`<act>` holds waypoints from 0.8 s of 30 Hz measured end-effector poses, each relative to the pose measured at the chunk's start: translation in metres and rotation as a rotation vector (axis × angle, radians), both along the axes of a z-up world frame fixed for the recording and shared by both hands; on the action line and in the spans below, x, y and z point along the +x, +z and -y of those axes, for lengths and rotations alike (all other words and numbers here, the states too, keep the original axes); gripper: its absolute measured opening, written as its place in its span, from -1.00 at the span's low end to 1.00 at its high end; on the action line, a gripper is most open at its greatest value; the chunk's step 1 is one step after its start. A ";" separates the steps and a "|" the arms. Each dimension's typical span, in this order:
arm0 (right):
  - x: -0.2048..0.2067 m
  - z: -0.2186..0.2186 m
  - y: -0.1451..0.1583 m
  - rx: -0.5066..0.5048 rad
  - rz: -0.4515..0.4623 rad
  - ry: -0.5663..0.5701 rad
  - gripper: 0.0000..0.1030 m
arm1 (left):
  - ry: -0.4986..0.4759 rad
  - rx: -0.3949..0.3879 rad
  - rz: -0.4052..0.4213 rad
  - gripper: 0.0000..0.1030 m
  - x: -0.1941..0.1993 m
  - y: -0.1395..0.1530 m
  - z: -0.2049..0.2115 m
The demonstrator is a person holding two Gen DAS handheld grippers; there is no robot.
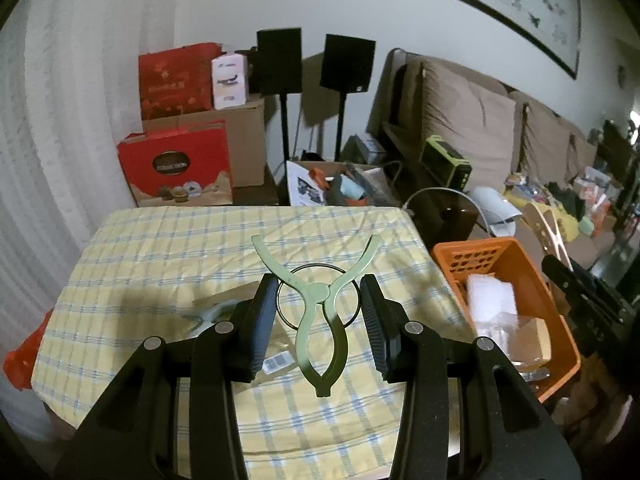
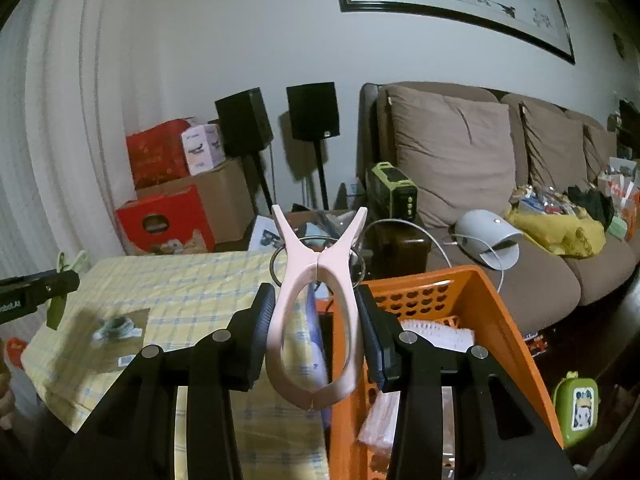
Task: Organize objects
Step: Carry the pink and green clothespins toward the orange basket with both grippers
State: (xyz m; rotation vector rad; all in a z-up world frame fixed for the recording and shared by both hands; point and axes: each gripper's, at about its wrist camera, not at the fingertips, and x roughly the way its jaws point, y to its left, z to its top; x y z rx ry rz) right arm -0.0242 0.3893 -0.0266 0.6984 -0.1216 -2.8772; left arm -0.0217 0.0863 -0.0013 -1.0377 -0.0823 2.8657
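A pale green clothes clip (image 1: 320,320) with a wire ring sits between the pads of my left gripper (image 1: 319,285), which is shut on it, its forked end pointing forward above the checked tablecloth (image 1: 168,248). In the right wrist view a pink clothes clip (image 2: 316,312) is squeezed by its handles in my right gripper (image 2: 315,292), above the seam between the table and the orange basket (image 2: 496,320). The basket (image 1: 516,256) stands at the table's right side and holds papers and plastic packets.
A flat packet with a small object (image 2: 116,326) lies on the cloth. My right gripper (image 1: 580,292) shows beyond the basket in the left wrist view. Red boxes (image 1: 176,164), two speakers on stands (image 1: 348,64) and a cluttered sofa (image 2: 500,240) stand behind.
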 end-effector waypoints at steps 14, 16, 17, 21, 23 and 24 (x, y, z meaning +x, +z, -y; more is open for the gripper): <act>0.009 -0.044 0.002 0.001 -0.005 -0.060 -0.20 | -0.127 0.077 0.006 -0.24 0.004 0.009 -0.042; 0.009 -0.054 0.000 -0.010 0.007 -0.078 -0.20 | -0.148 0.090 0.005 -0.24 0.005 0.011 -0.050; 0.009 -0.057 -0.001 -0.013 0.008 -0.083 -0.20 | -0.155 0.089 0.004 -0.24 0.004 0.012 -0.053; 0.010 -0.068 -0.001 -0.026 0.011 -0.101 -0.20 | -0.183 0.094 -0.004 -0.24 0.006 0.016 -0.067; 0.011 -0.074 -0.001 -0.026 0.011 -0.113 -0.20 | -0.197 0.083 -0.014 -0.24 0.006 0.018 -0.076; 0.011 -0.077 0.000 -0.030 0.010 -0.120 -0.20 | -0.203 0.081 -0.017 -0.24 0.006 0.019 -0.079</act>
